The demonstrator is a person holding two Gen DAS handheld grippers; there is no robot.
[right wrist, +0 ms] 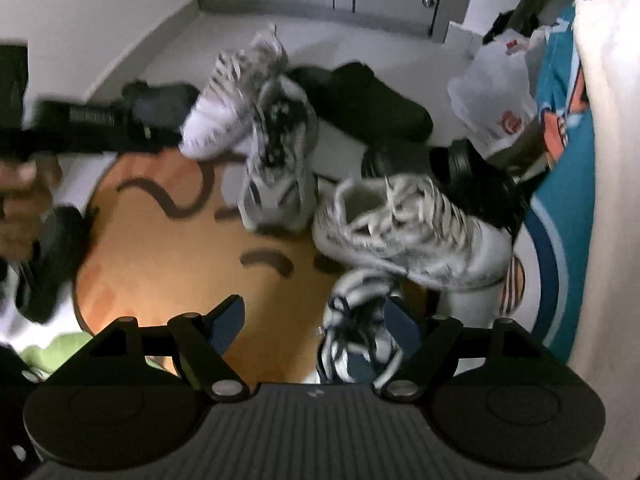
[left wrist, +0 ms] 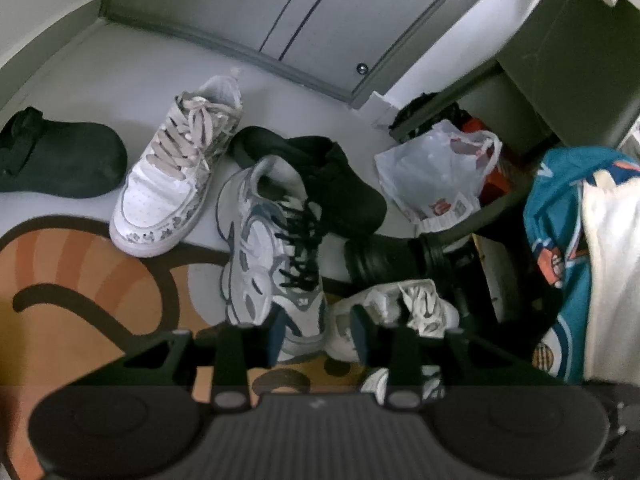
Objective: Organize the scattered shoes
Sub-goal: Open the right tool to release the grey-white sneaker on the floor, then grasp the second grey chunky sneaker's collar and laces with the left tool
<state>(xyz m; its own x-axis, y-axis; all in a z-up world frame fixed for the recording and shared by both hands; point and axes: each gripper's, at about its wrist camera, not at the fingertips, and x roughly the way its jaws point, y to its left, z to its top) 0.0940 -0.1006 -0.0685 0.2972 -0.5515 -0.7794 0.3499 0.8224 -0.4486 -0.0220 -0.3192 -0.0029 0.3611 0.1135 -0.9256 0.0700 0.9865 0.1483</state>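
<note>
The floor [left wrist: 72,60] is pale and smooth, bounded at the far side by a grey closet door [left wrist: 304,12] with a small round knob, and by a light wall on the left. An orange rug [left wrist: 80,300] with dark brown curved markings covers the near part of the floor. The shoes lie scattered across both surfaces. A white sneaker with grey laces [left wrist: 176,172] sits on the bare floor, its toe just reaching the rug edge. A black shoe [left wrist: 60,160] lies to its left, well apart from a second black shoe [left wrist: 340,184] near the middle. A white and grey sneaker with black laces [left wrist: 272,252] lies partly on the rug and touches that second black shoe. A patterned white sneaker [right wrist: 404,228] rests near dark dumbbells [left wrist: 400,260] at the right. A white plastic bag [left wrist: 436,172] sits beside a dark cabinet [left wrist: 560,60], and teal printed fabric [left wrist: 560,240] hangs along the right edge. The left gripper [left wrist: 316,332] has its fingers partly apart with nothing pressed between them. The right gripper [right wrist: 316,320] stands wide, and its pads grip nothing; a sneaker with dark laces [right wrist: 360,336] lies under its right finger, largely hidden. The right wrist view is blurred by motion, so shoe detail there is hard to read. The cabinet interior is dark and its contents cannot be made out.
</note>
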